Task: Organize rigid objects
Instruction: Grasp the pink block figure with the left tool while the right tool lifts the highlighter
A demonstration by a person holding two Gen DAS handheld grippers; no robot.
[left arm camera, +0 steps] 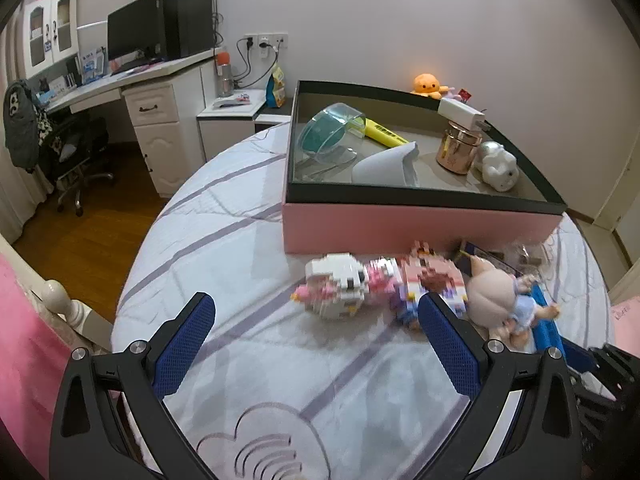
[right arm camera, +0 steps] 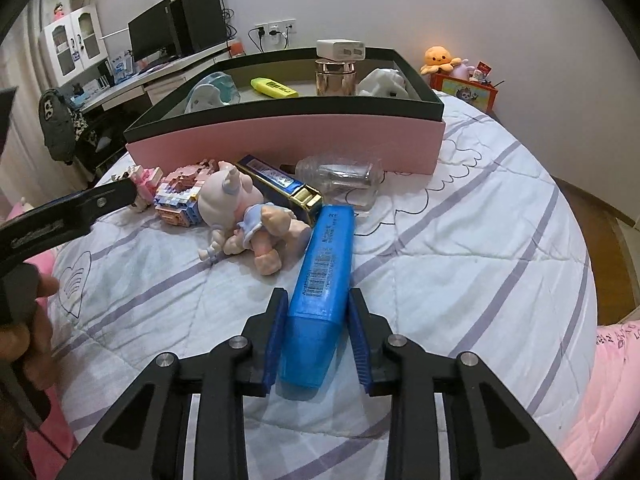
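Observation:
My right gripper point(right arm camera: 318, 294) is shut on a blue highlighter point(right arm camera: 320, 280) that lies lengthwise between its pads on the striped bedspread. My left gripper point(left arm camera: 316, 300) hangs open over the bedspread, with nothing between its fingers. Just beyond it lie a white brick figure point(left arm camera: 340, 284), a pink brick figure point(left arm camera: 432, 280) and a small doll point(left arm camera: 500, 296). A dark blue and gold case point(right arm camera: 280, 184) and a clear glass bottle point(right arm camera: 344, 180) lie against the pink box point(right arm camera: 280, 136). Inside the box are a yellow highlighter point(left arm camera: 386, 134), a copper jar point(left arm camera: 456, 152) and a white figurine point(left arm camera: 498, 166).
The box also holds a clear teal wheel point(left arm camera: 328, 136) and a white charger point(left arm camera: 460, 110). A desk with a monitor point(left arm camera: 136, 32) and an office chair point(left arm camera: 76, 148) stand at the far left. A bedpost point(left arm camera: 60, 296) is near left. An orange plush point(right arm camera: 438, 58) sits behind the box.

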